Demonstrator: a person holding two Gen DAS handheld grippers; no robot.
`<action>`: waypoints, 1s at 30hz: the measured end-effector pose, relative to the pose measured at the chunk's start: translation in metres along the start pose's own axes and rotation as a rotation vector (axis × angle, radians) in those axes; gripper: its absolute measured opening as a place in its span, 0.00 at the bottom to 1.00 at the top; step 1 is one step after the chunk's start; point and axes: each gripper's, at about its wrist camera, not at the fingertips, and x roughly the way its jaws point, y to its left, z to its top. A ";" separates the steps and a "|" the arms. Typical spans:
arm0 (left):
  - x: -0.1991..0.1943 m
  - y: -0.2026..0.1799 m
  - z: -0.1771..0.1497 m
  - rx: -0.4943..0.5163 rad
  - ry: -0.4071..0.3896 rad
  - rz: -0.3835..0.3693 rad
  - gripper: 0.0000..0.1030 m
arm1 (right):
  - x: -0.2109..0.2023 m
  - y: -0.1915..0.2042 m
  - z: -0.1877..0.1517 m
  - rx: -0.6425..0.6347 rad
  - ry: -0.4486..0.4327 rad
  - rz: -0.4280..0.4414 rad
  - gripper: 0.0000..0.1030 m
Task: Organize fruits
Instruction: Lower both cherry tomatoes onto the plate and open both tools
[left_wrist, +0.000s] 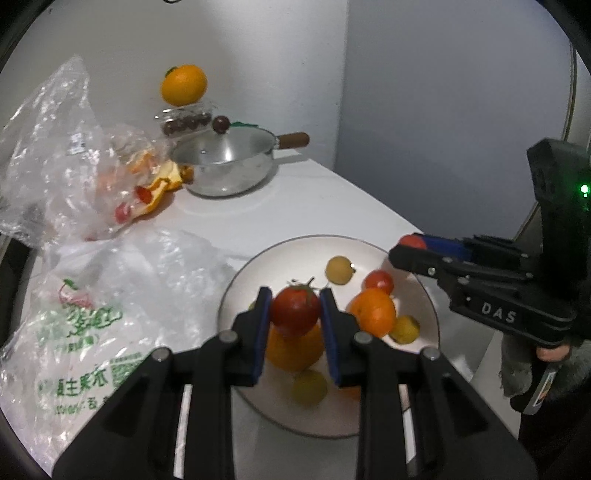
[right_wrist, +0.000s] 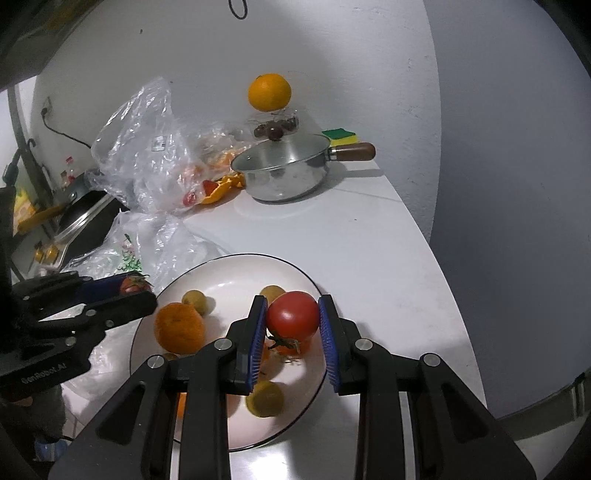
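Red tomatoes clamped in both tongs: left gripper (left_wrist: 295, 317) and right gripper (right_wrist: 292, 317) hover over the plate (right_wrist: 236, 269). Placing step; next, lower, release gently.

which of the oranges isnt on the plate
The big orange at the back, perched on the clear container behind the pot. The other oranges, like the one at, lie on the plate.

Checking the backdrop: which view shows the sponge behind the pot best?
The right wrist view: the green-and-yellow sponge sits in full sight beyond the pot. In the left wrist view only a green sliver peeks over the lid.
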 end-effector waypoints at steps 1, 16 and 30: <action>0.004 -0.001 0.001 0.002 0.004 -0.002 0.26 | 0.000 -0.002 0.000 0.002 0.001 0.001 0.29; 0.048 -0.010 0.009 0.030 0.060 0.007 0.26 | 0.011 -0.017 0.003 0.017 -0.006 0.019 0.29; 0.059 0.005 0.013 -0.025 0.080 0.028 0.27 | 0.016 -0.002 0.009 -0.025 -0.011 0.042 0.29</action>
